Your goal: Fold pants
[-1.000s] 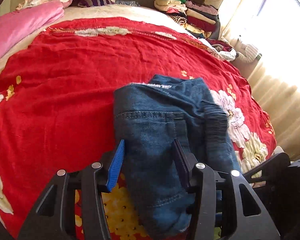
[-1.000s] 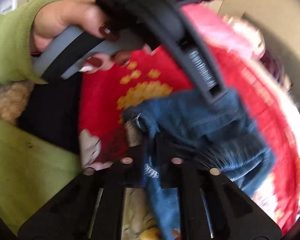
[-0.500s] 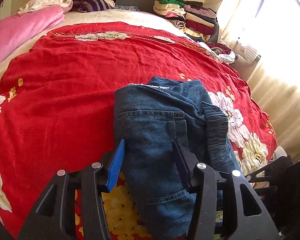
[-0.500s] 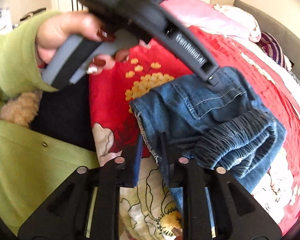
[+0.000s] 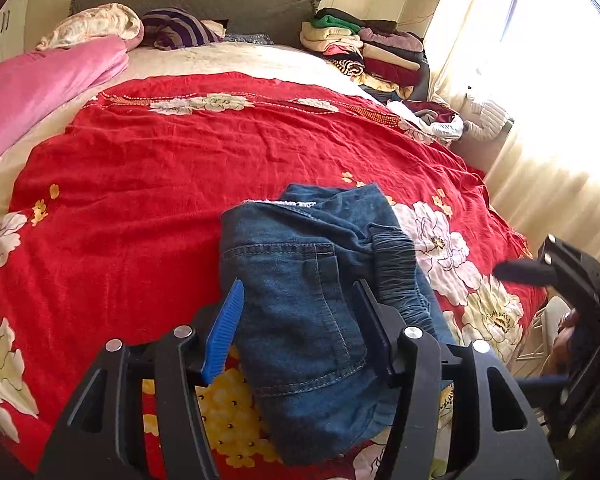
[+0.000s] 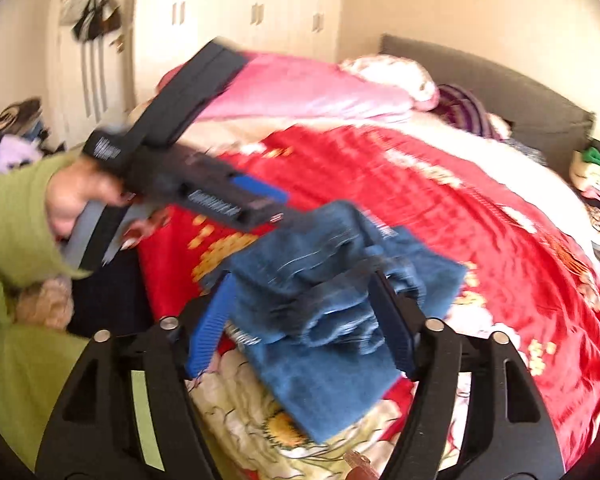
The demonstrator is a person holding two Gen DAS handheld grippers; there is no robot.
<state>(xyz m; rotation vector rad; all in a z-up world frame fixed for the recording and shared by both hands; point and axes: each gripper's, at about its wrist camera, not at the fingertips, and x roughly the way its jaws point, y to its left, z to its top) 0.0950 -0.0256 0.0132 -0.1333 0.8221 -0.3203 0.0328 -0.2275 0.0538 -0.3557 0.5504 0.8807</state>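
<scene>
Folded blue jeans (image 5: 300, 280) lie on the red flowered bedspread (image 5: 140, 184) near its front edge, elastic waistband on the right. My left gripper (image 5: 300, 312) hovers over their near end, jaws opening, the denim lying below and between the fingers without being pinched. In the blurred right wrist view the jeans (image 6: 340, 264) show between the widely spread fingers of my right gripper (image 6: 302, 312), whose jaws are also opening and hold nothing. There the left gripper (image 6: 278, 206) reaches in from the upper left, tips just over the jeans. One dark finger (image 5: 520, 271) of the right gripper shows at the right edge.
A pink quilt (image 5: 40, 88) lies along the bed's left side. Stacked folded clothes (image 5: 364, 48) sit by the grey headboard (image 5: 220, 0). Bright curtains (image 5: 540, 120) line the right. A person's green sleeve (image 6: 16, 208) and hand hold the left gripper.
The right gripper let go of the jeans' edge, opened wide and drew back and up. The left gripper lifted slightly and widened. The jeans stay folded on the bed.
</scene>
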